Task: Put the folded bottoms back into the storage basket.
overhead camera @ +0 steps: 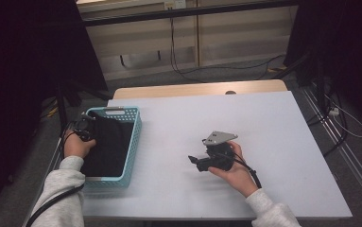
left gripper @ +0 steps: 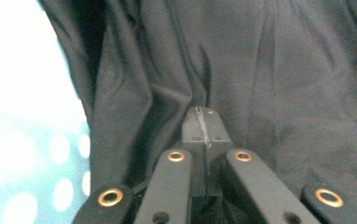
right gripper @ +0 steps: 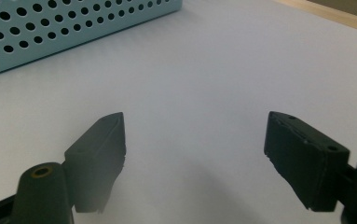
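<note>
Left claw (left gripper: 203, 122) clenched, tips against black cloth (left gripper: 269, 70) lying inside teal basket (overhead camera: 132, 142) at left edge of counter (overhead camera: 263, 127). Right claw (right gripper: 195, 154) released, empty, resting low over bare counter, well apart from basket.

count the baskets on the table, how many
1: a light blue perforated basket at the table's left edge, with dark cloth inside, beside the left gripper.

Cloth (overhead camera: 107, 144) in basket (overhead camera: 133, 142) (table's (overhead camera: 263, 123) left)
</note>
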`<state>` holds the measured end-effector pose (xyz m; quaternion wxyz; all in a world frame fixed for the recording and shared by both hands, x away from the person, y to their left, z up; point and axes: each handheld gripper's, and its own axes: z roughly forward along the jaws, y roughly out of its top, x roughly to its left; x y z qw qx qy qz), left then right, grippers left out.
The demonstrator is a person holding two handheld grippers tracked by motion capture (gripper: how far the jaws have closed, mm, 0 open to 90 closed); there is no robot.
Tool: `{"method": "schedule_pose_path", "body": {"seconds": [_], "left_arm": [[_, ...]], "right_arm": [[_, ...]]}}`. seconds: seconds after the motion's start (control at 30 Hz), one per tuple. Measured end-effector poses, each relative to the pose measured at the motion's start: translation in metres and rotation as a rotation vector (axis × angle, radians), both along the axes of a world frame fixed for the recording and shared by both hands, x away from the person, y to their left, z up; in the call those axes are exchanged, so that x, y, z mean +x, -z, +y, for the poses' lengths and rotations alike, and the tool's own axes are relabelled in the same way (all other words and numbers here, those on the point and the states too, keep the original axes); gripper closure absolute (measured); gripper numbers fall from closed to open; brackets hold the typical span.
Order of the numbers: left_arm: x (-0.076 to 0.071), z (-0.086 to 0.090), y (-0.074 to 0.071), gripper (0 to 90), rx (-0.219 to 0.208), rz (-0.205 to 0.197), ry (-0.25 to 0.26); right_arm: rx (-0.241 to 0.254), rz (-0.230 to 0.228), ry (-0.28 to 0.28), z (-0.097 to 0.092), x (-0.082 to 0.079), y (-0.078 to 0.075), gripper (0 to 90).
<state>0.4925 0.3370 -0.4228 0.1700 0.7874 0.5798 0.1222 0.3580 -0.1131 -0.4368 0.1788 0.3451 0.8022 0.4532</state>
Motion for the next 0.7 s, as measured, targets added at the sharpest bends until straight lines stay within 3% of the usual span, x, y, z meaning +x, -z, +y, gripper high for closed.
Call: {"method": "schedule_pose_path", "body": {"seconds": [0.1,0.4,0.7], "left_arm": [[-0.001,0.001,0.000,90.0,0.021,0.007,0.005],[-0.001,-0.005,-0.009,90.0,-0.003,-0.011,0.000],[-0.002,-0.020,-0.020,90.0,-0.012,-0.023,0.040]], "right_arm": [[-0.002,0.003,0.001,0.000,-0.001,0.000,19.5],[0.001,-0.005,0.007,-0.002,-0.002,-0.001,19.5],[0.003,-0.008,0.010,-0.003,-0.003,-0.003,19.5]]}}
